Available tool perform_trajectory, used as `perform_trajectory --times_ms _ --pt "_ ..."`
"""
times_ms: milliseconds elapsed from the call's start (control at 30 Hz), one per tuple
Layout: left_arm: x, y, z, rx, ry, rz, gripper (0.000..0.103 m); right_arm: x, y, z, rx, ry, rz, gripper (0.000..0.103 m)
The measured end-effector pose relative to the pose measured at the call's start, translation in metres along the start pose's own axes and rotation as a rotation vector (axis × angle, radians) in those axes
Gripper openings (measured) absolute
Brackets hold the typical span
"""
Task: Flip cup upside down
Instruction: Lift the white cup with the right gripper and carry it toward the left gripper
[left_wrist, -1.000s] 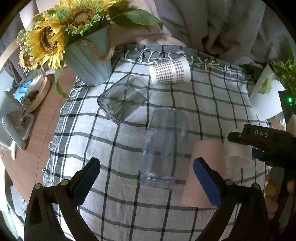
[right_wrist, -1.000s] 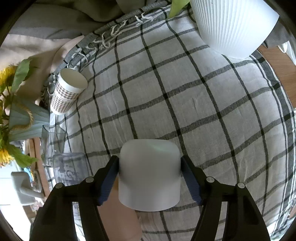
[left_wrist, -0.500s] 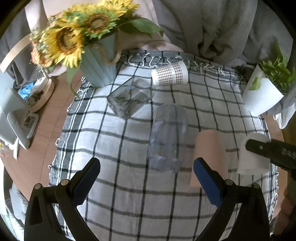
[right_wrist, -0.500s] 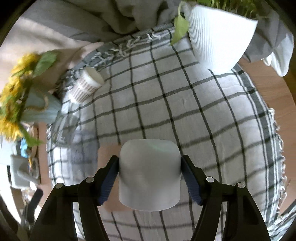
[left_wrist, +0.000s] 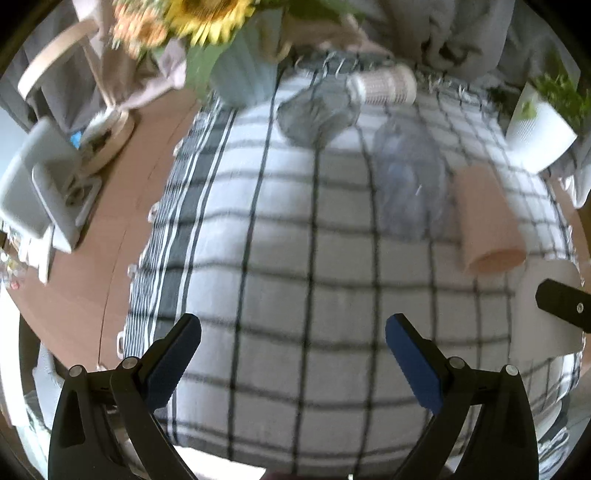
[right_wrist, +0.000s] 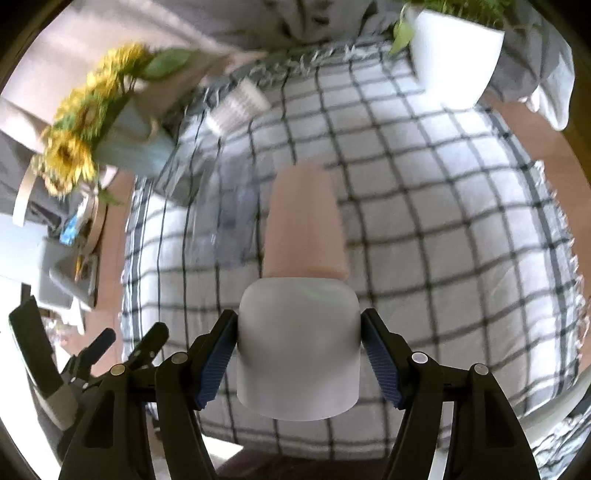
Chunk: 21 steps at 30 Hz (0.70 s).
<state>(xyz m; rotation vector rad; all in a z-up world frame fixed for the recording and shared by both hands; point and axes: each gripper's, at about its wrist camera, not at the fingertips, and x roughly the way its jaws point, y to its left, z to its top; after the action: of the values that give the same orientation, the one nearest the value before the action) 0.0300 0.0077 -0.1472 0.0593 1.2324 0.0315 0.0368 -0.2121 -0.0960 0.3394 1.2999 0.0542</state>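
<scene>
writing: none legible | cups: 5 – white cup, pink cup, 2 clear, 1 checked | right tongs: clenched on white cup | left tongs: released

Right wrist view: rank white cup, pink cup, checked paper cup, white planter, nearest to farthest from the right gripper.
1. white cup, clamped in the right gripper.
2. pink cup, just beyond it, centre.
3. checked paper cup, far left, and white planter, far right: too close to call.
</scene>
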Motion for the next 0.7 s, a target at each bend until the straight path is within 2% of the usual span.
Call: perform_trajectory --times_ms 133,367,533,700 --pt "0.01 0.019 -0.015 -0.031 0.051 -0.003 0.102 0.021 0.016 -0.016 -0.013 0.045 0.013 0.068" --pt "0.016 0.046 -0.022 -0.048 0.064 0.063 0.102 0.059 0.044 -0.036 -0.031 0.118 0.044 0.068" --pt "0.021 0.054 -0.024 -0.052 0.084 0.052 0.102 0.077 0.059 -0.039 -0.059 0.129 0.042 0.068" --pt "0.022 0.055 -0.023 -0.045 0.087 0.044 0.102 0.082 0.06 -0.038 -0.065 0.102 -0.007 0.068"
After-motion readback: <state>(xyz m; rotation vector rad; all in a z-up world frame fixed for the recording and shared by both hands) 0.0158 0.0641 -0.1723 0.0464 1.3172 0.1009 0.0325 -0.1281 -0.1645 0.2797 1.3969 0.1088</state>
